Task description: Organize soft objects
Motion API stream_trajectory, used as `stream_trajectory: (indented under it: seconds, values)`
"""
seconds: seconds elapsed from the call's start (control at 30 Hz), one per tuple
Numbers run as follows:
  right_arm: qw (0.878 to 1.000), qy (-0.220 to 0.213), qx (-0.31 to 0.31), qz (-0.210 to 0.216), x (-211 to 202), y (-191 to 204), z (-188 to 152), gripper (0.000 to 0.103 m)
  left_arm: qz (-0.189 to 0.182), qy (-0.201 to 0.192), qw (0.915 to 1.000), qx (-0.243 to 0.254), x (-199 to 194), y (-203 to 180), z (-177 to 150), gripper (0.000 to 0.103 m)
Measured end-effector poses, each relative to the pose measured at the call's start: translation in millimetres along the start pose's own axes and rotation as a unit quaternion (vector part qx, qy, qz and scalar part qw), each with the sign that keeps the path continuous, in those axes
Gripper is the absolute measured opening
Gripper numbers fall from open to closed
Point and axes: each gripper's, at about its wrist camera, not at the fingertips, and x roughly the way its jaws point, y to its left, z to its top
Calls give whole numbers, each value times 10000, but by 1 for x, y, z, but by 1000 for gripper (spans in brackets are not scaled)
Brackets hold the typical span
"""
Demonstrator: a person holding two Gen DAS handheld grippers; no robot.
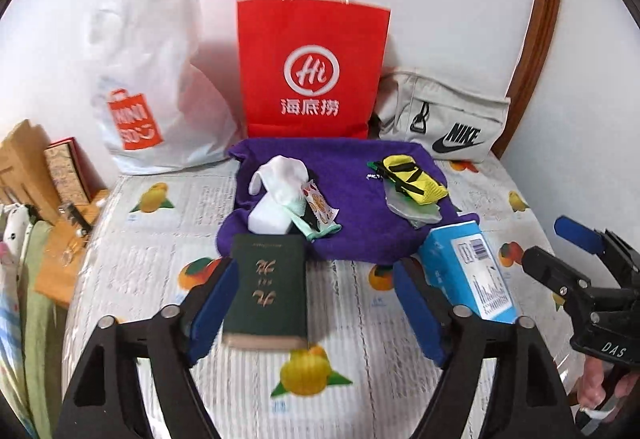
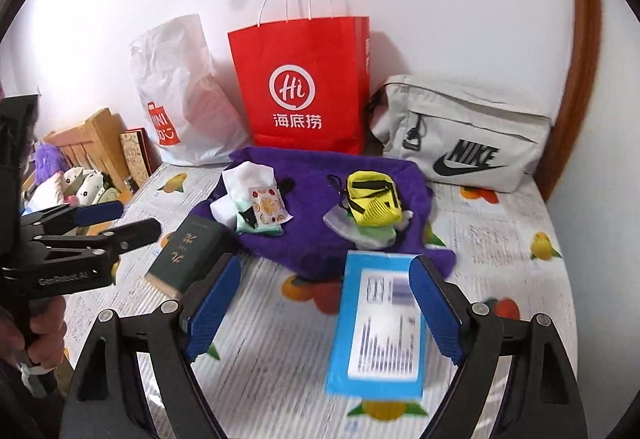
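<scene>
Purple towel (image 1: 352, 191) lies spread on the fruit-print tablecloth (image 1: 160, 247), in front of three bags that stand against the white wall: a red paper bag (image 1: 312, 51) in the middle, a white plastic bag (image 1: 156, 79) to its left and a grey Nike pouch (image 1: 444, 119) to its right. On the towel's left part sits a heap of white socks (image 1: 276, 179) with a small fruit-print packet (image 1: 320, 205) leaning on it and a mint-green piece beneath. On the towel's right part lies a small yellow and black pouch (image 1: 412, 179) over a greyish item that is hard to identify.

Off the towel's near edge lie two flat things: a dark green booklet (image 1: 268, 291) with gold lettering to the left, and a blue box (image 2: 376, 323) with a white barcode label to the right, its far corner overlapping the towel's edge.

Left gripper (image 1: 316, 311) hangs above the booklet with its jaws wide apart and nothing pressed between the blue pads. Right gripper (image 2: 320, 315) hangs above the blue box, its jaws likewise spread, gripping nothing. A hand (image 2: 28, 331) shows at the left edge of the right wrist view, holding the left gripper's handle.
</scene>
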Motion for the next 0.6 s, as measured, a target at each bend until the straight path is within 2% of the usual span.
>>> stream_trajectory:
  seconds: [0.03,0.13,0.2,0.27,0.6]
  values:
    - [10000,-45,-12,-23,-8,3,-4,87,18,-69,10000,-20,-9,-1,-4,86]
    - [9995,-162,-111,-248,-29,11,-19,96,69,-249,9996,-65,-33,-4,-18,88]
    - [9988,-255,-131,-398,-44,17,-30,97,150,-402,9991,-42,-51,-8,-29,93]
    - [9984,-284,-59,-483,-58,20,-39,103,273,-537,9982,10,-64,-13,-36,97]
    - [9957,-439,504,-634,-113,16,-71,103,352,-816,9960,97,-117,-31,-68,99]
